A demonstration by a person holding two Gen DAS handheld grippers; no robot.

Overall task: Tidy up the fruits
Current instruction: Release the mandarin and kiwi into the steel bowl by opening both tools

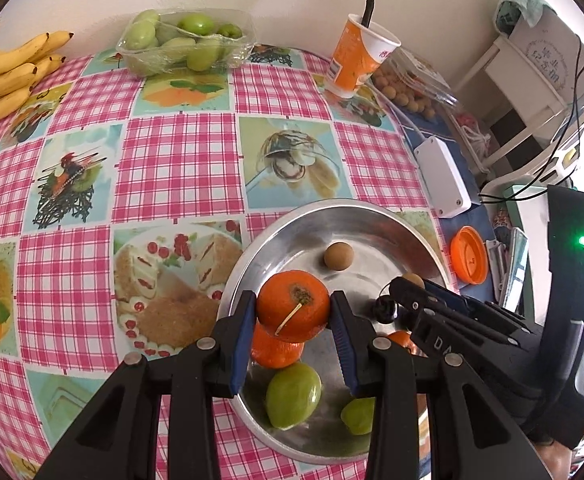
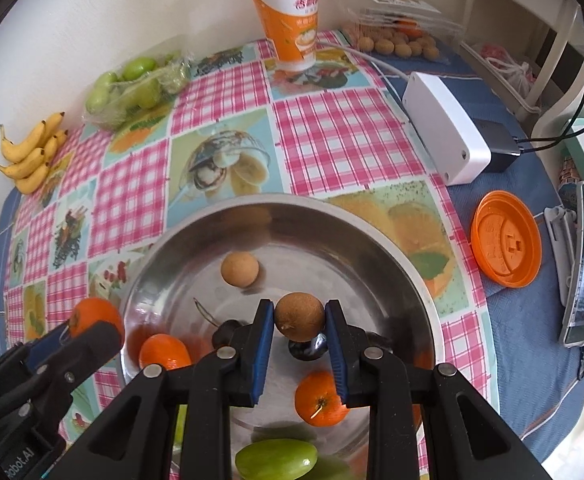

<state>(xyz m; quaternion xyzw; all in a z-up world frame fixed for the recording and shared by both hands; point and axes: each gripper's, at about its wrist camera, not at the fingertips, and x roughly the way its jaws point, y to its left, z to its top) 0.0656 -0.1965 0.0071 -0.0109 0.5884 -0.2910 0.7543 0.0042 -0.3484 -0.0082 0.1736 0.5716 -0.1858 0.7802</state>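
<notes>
Two grippers were held over the steel bowl (image 2: pixel 412 264): a mandarin (image 1: pixel 294 304) was clamped by the left gripper (image 1: pixel 294 312), a brown longan (image 2: pixel 299 316) by the right gripper (image 2: pixel 299 322). Below lay mandarins, green jujubes (image 1: pixel 293 395), another longan (image 2: pixel 239 269). Bananas (image 1: pixel 13 68), a paper cup (image 2: pixel 289 24), an orange lid (image 2: pixel 506 238) stood well apart.

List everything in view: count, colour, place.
metal bowl: 1, silver, near centre of table
held mandarin: 1, orange, in left gripper
held longan: 1, brown, in right gripper
loose longan: 1, tan, in bowl
bananas: 1 bunch, yellow, far left
green fruit tray: 1, clear, by wall
cup: 1, orange-white, by wall
lid: 1, orange, right of bowl
left gripper: black, shut
right gripper: black, shut
</notes>
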